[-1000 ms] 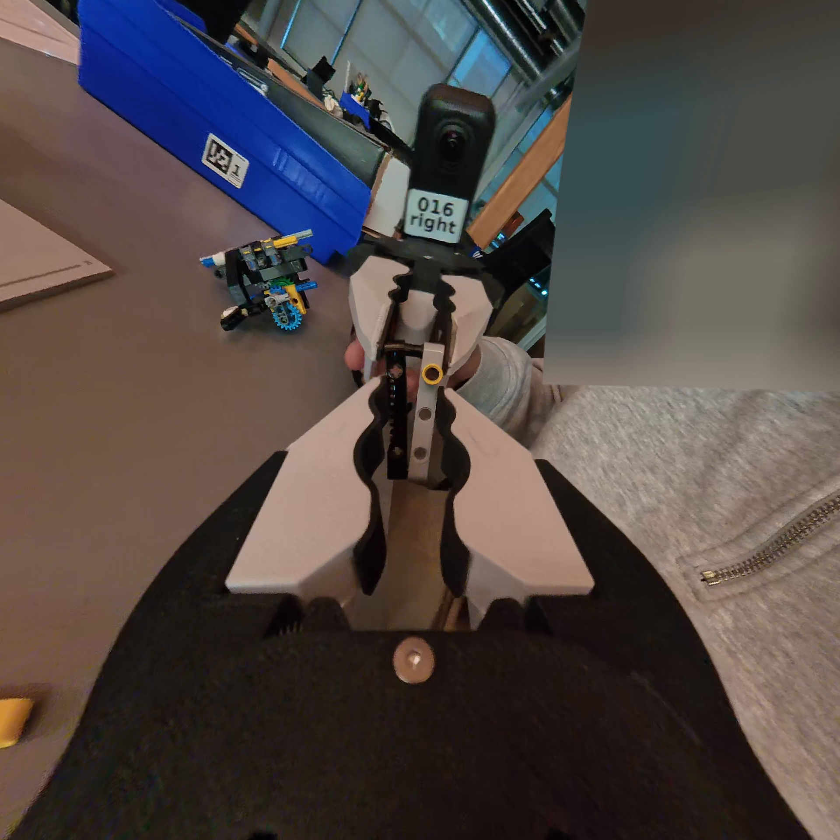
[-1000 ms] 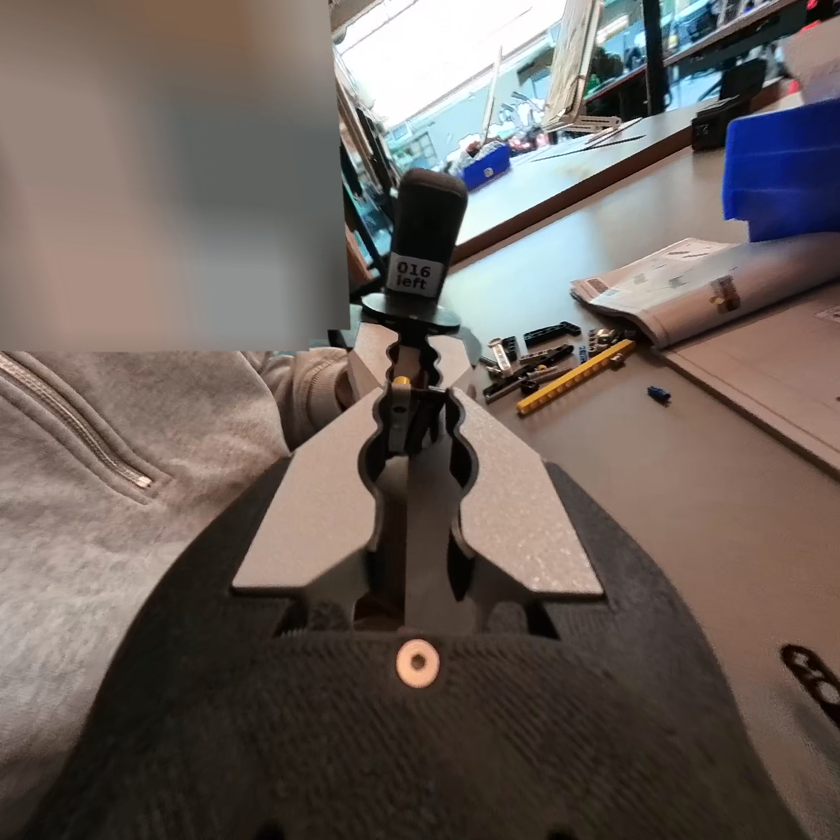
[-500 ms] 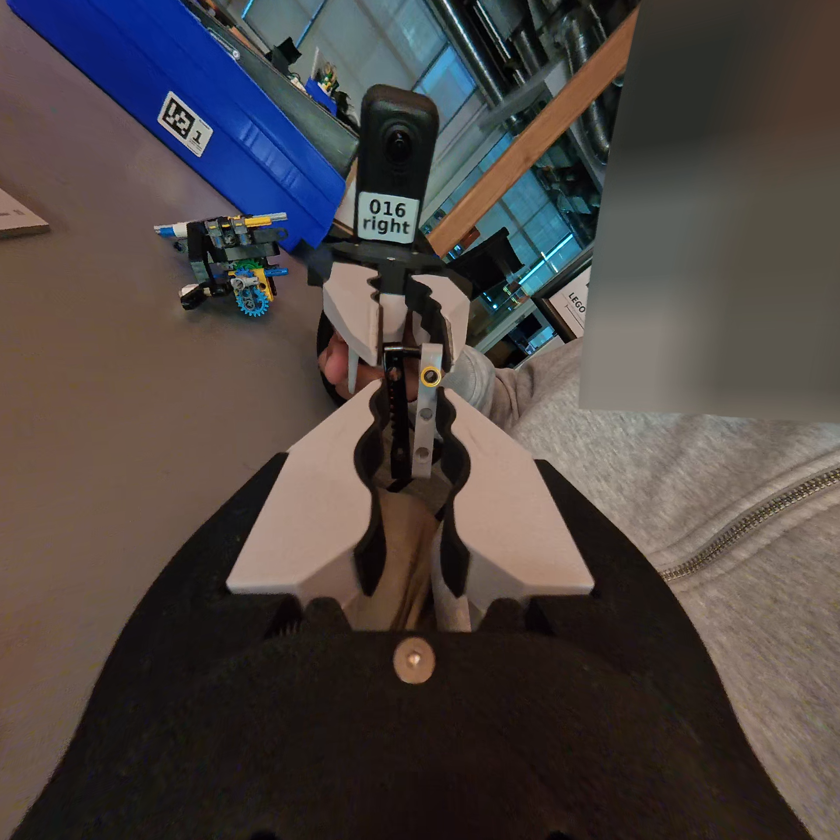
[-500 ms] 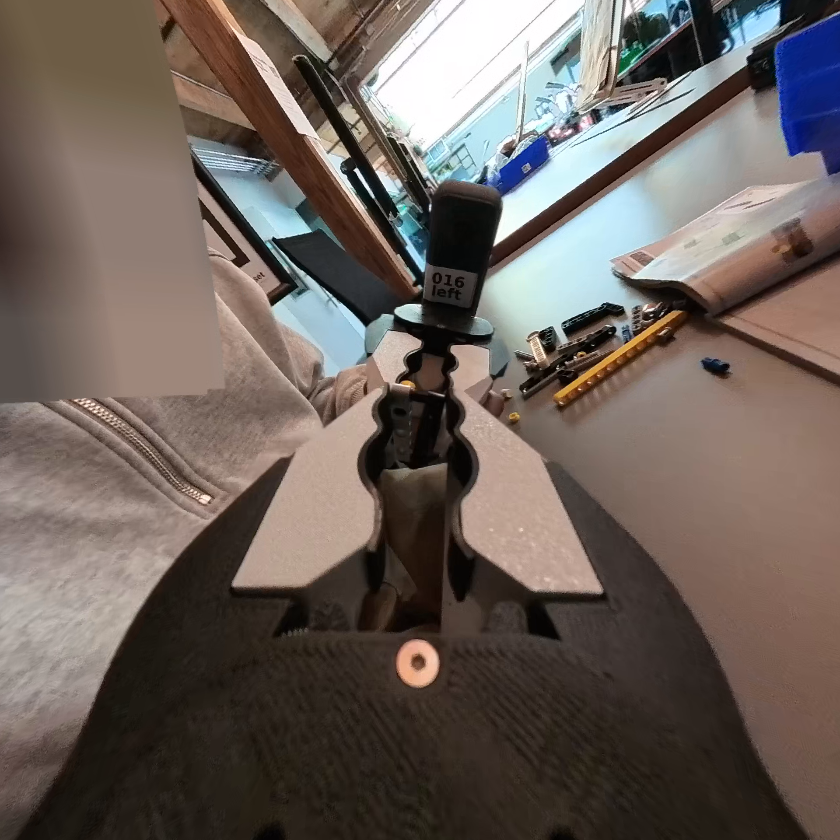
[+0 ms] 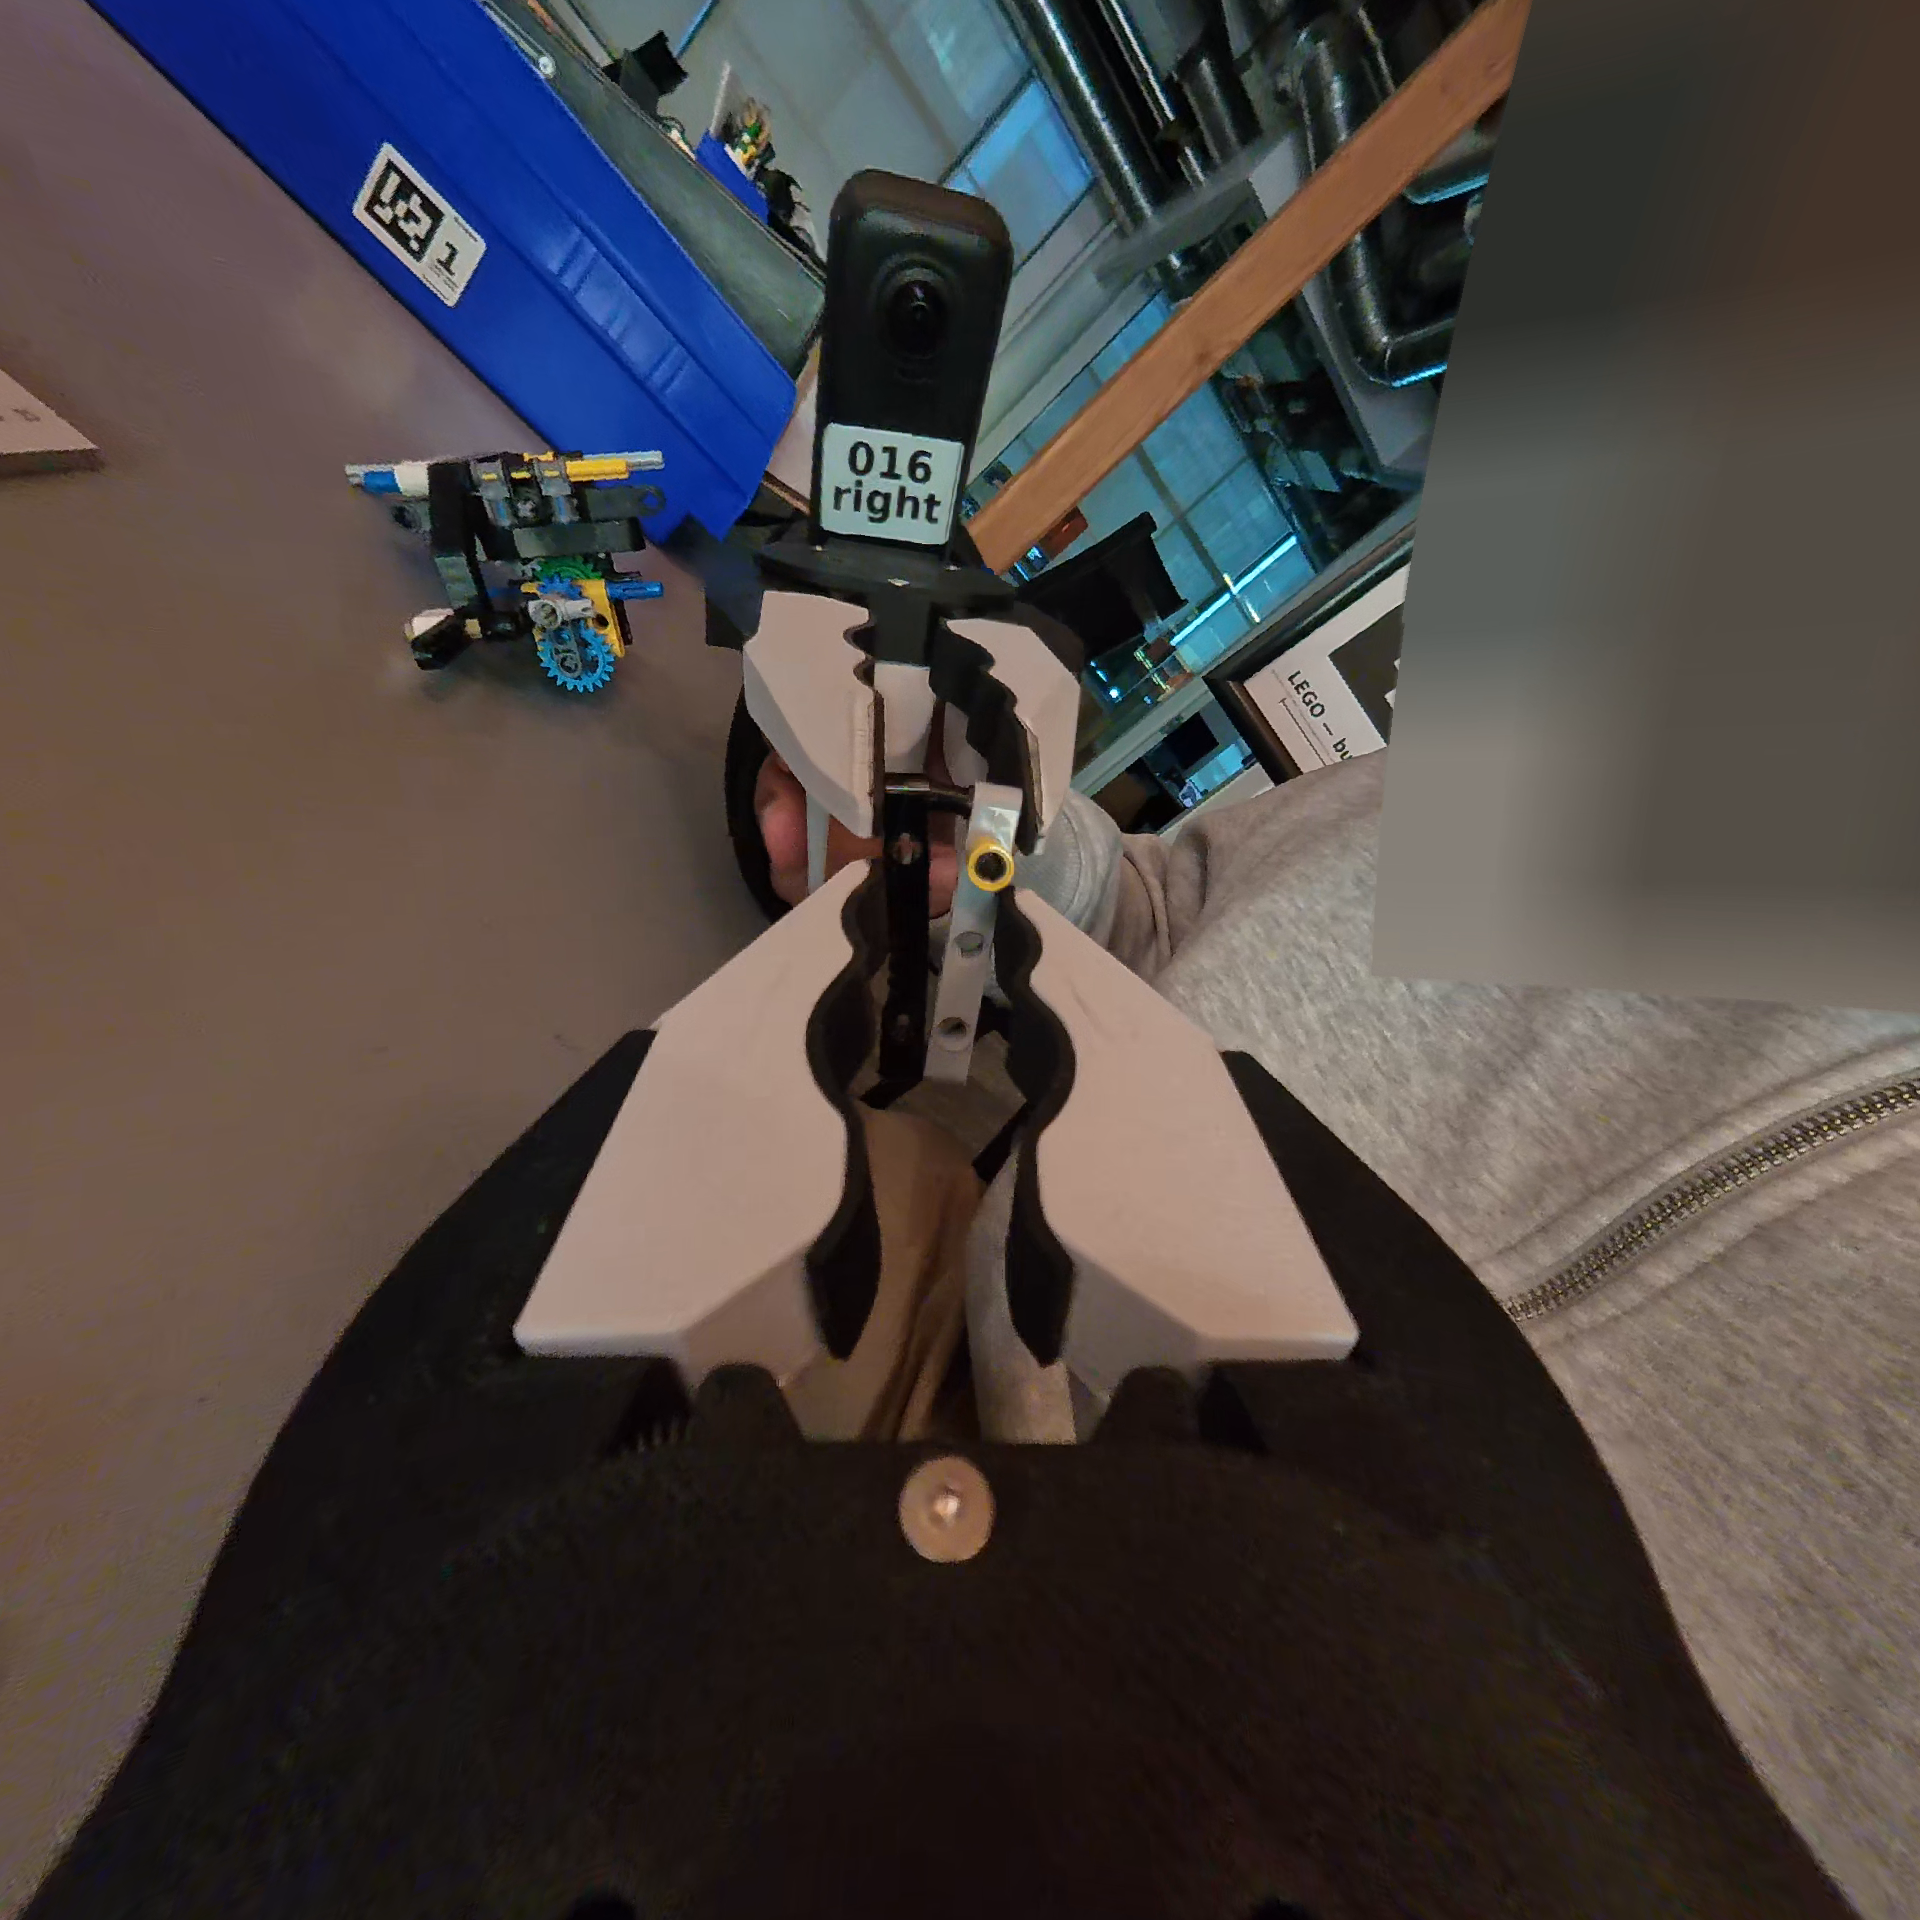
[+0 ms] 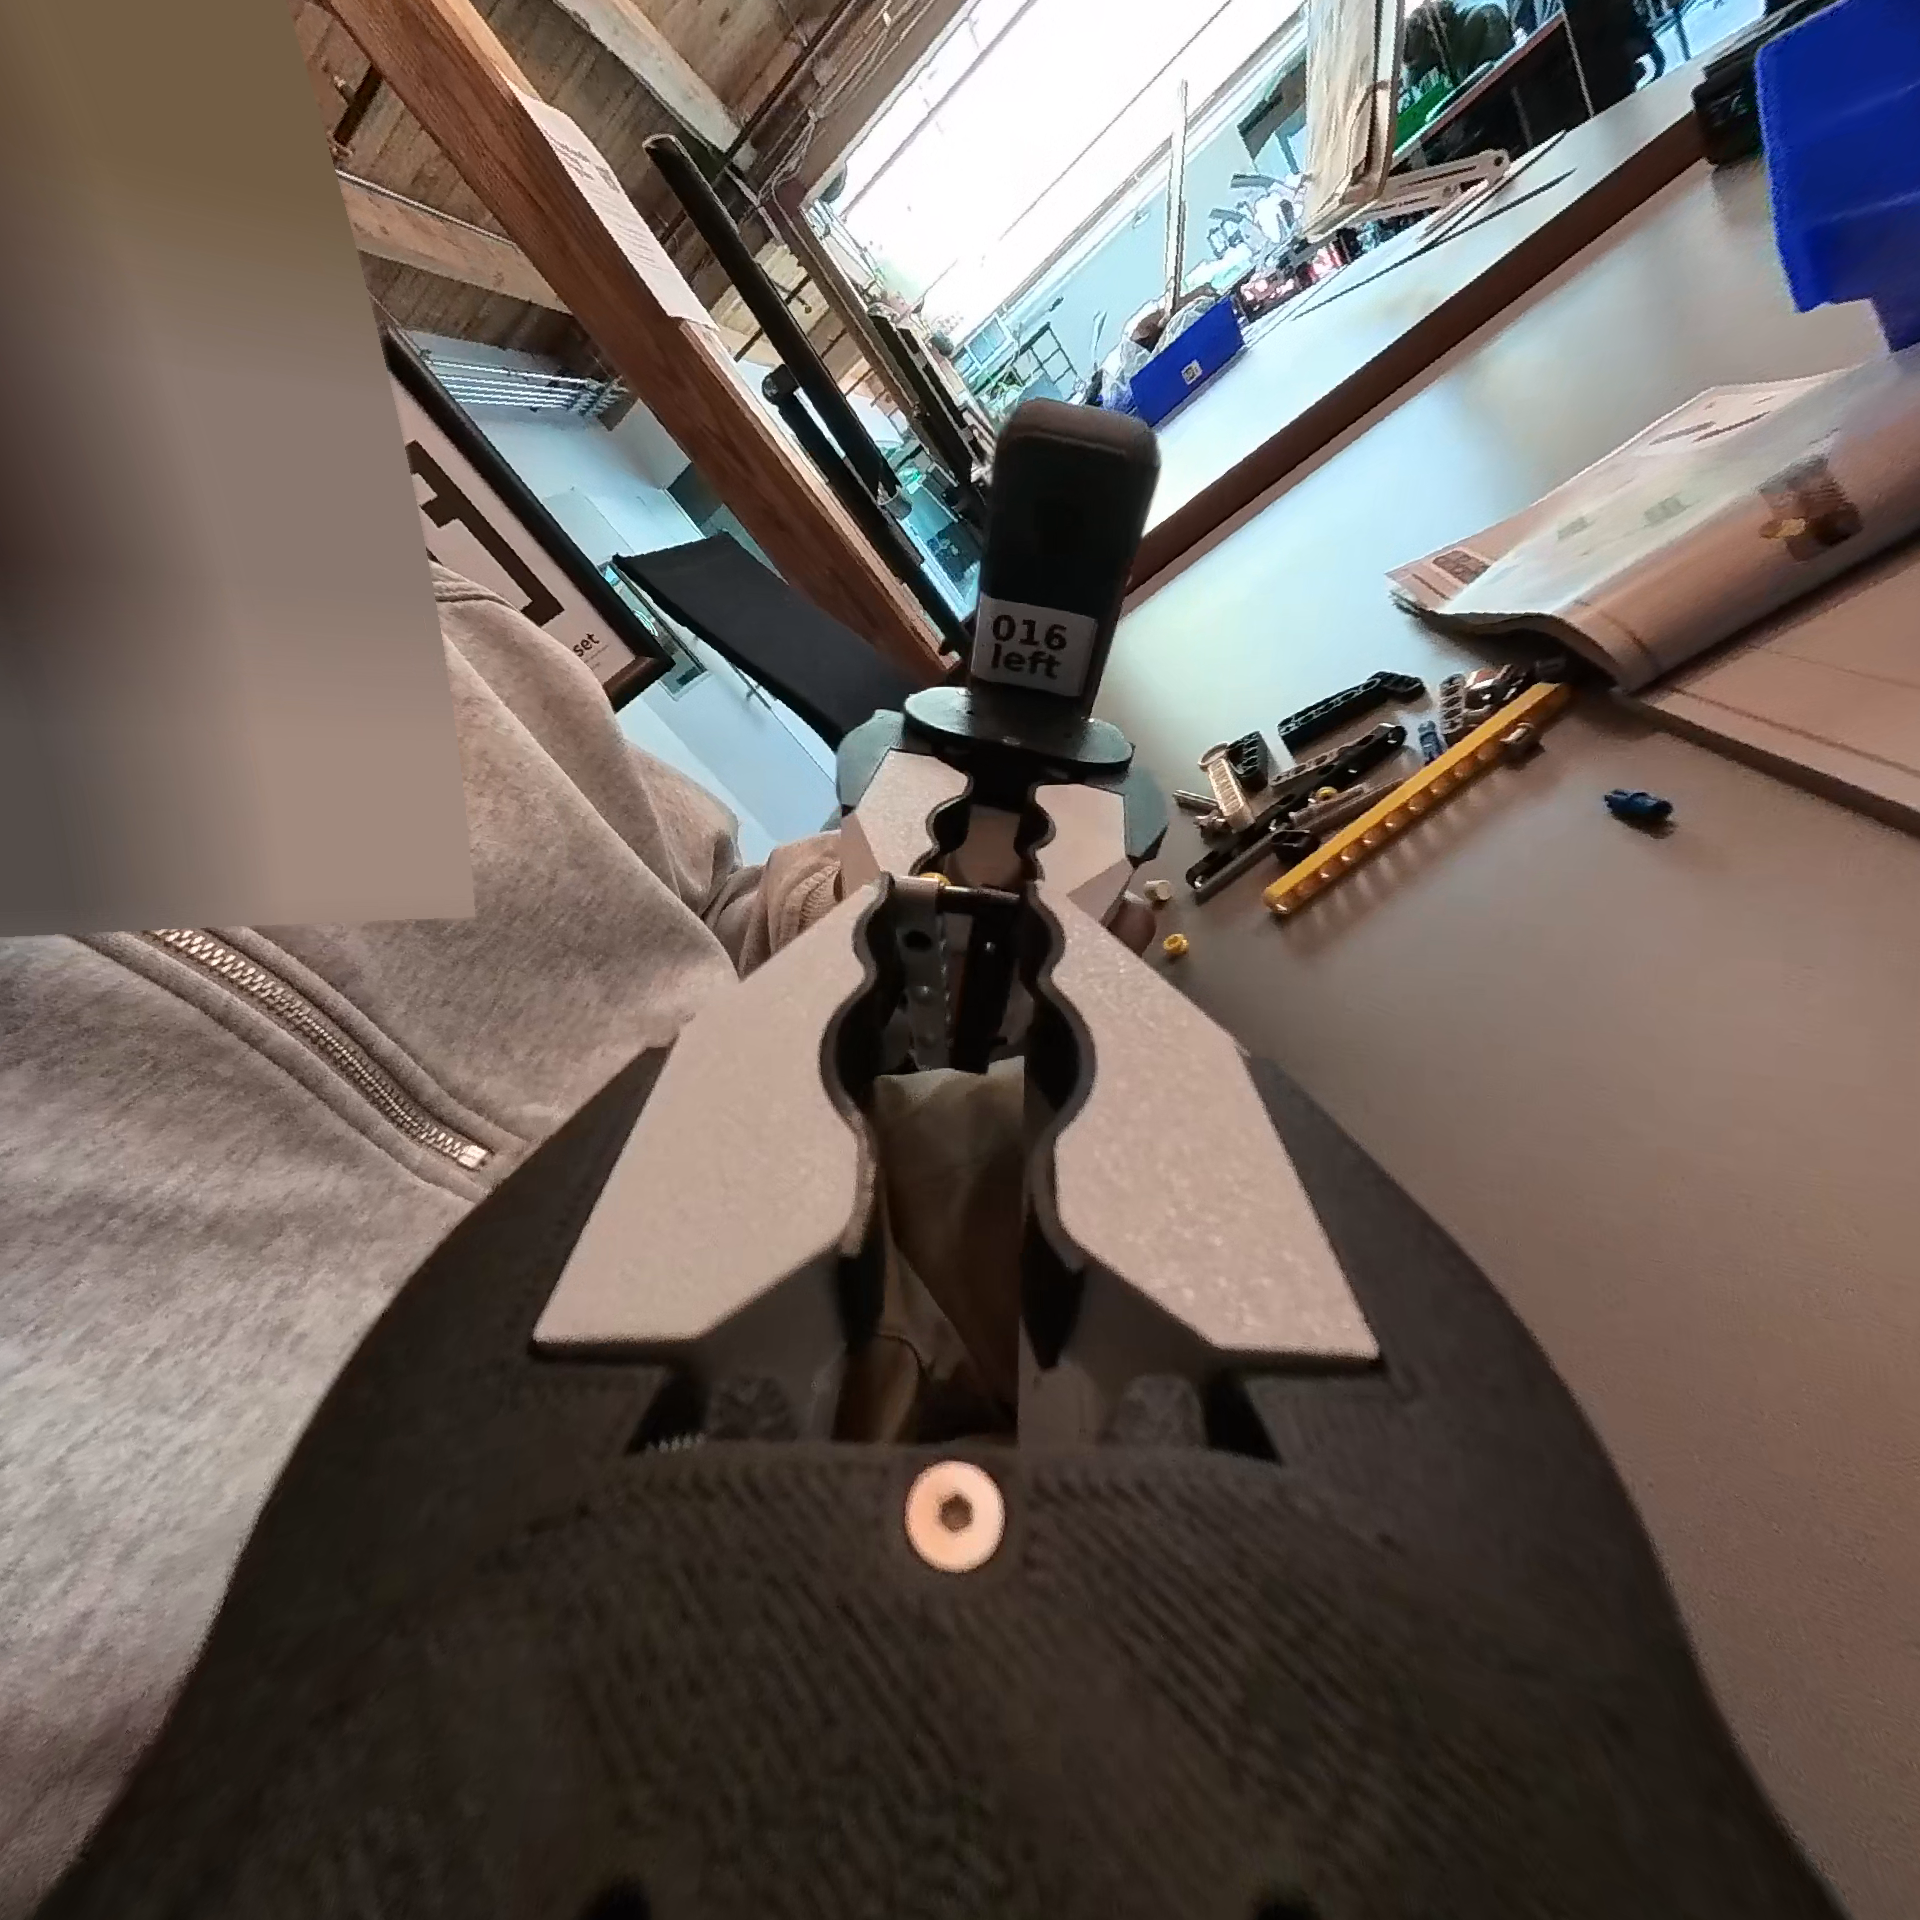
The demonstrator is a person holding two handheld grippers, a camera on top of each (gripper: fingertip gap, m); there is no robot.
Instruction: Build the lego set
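A small Lego assembly is held in the air between my two grippers, which face each other tip to tip. It is a black beam (image 5: 900, 956) and a grey beam (image 5: 962, 966) with a yellow pin (image 5: 988, 865), joined by a black axle at the far end. My left gripper (image 5: 932, 902) is shut on its near end. My right gripper (image 5: 935, 810) is shut on its far end. In the right wrist view the grey beam (image 6: 921, 977) and black beam (image 6: 987, 961) sit between my right gripper (image 6: 961, 904) fingers, with the left gripper (image 6: 987, 842) just beyond.
A partly built Lego model (image 5: 530, 561) stands on the table by a blue bin (image 5: 520, 260). Loose parts (image 6: 1299, 769), a long yellow beam (image 6: 1423, 800), a blue pin (image 6: 1636, 805) and an open instruction booklet (image 6: 1662, 540) lie on the table. A person in a grey hoodie (image 5: 1558, 1247) is close by. Left and right tips are no more than a few centimetres apart. Left tips and right tips are each some 15 centimetres from the long yellow beam (image 6: 1423, 800).
Both grippers have lifted and tilted together with the assembly held between them. The table and bin have swung lower and more slanted in both views. Neither grip has changed.
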